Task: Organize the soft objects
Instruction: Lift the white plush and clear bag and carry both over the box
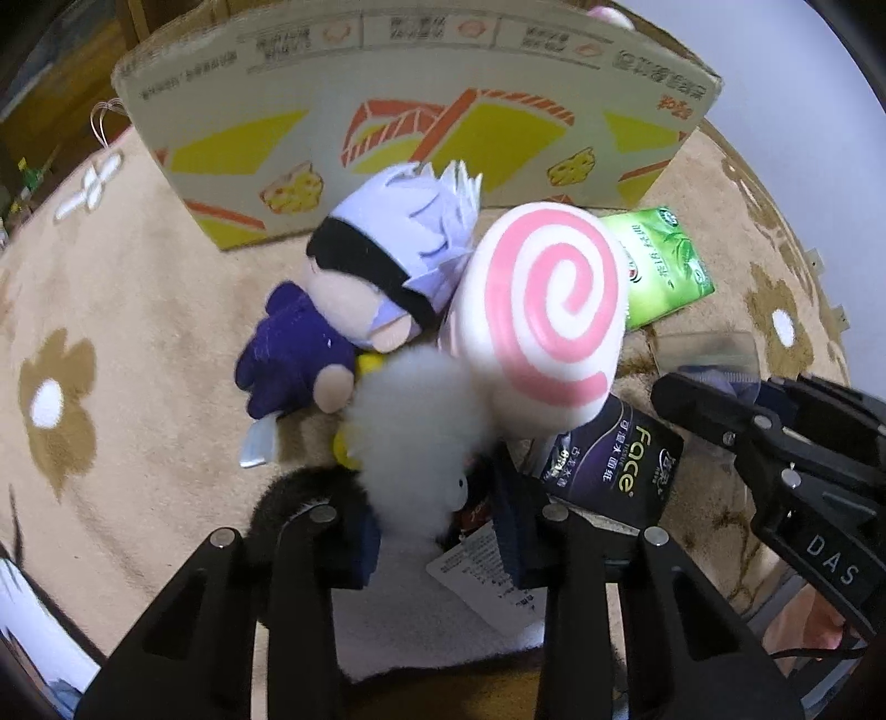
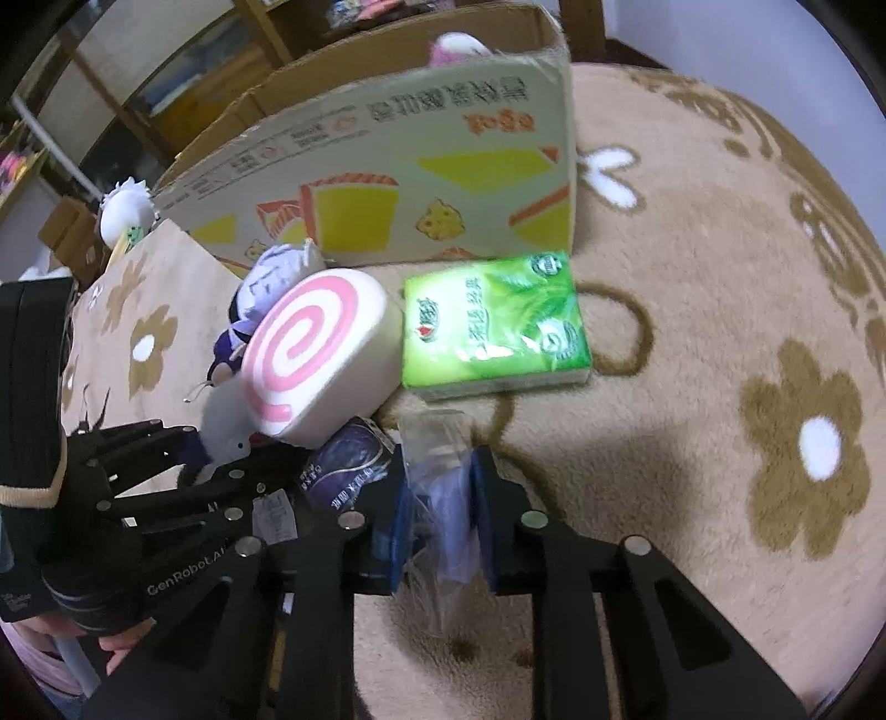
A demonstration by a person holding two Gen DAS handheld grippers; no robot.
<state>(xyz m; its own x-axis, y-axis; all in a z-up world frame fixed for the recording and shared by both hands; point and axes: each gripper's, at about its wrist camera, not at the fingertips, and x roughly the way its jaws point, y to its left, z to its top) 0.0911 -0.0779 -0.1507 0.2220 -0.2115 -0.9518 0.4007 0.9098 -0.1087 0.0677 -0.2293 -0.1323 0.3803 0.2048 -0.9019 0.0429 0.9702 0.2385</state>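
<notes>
Surface: a beige carpet [image 2: 692, 232] with brown-and-white flower shapes carries everything.
Left gripper [image 1: 437, 531]: points steeply down at the near edge of the pile; its jaws are pinching a white fluffy plush [image 1: 415, 421], the blue pads pressing into the fur on both sides.
Right gripper [image 2: 443, 526]: also angled steeply down, to the right of the left one; its jaws are squeezed onto a clear plastic packet [image 2: 437, 471] that crumples between the pads.
White fluffy plush: lies at the near side of the pile, touching the doll and the swirl cushion; something yellow shows under its left edge.
Swirl cushion [image 1: 548, 310]: a thick white round with a pink spiral, tilted, in the middle of the pile, leaning over the dark tissue pack.
Doll [image 1: 354, 293]: a plush figure with pale lilac hair, a black blindfold and dark purple clothes, lying just left of the cushion and touching it.
Dark tissue pack [image 1: 609, 471]: a purple-black pack, partly under the cushion's near edge.
Green tissue pack [image 2: 493, 327]: lies flat just right of the cushion, near the box.
Cardboard box [image 1: 421, 111]: stands on the far side, just behind the pile, printed with yellow and orange shapes; a pink-and-white soft thing [image 2: 457, 47] shows above its rim.
Printed label [image 1: 487, 576]: a white tag between the left gripper's fingers, on the carpet.
</notes>
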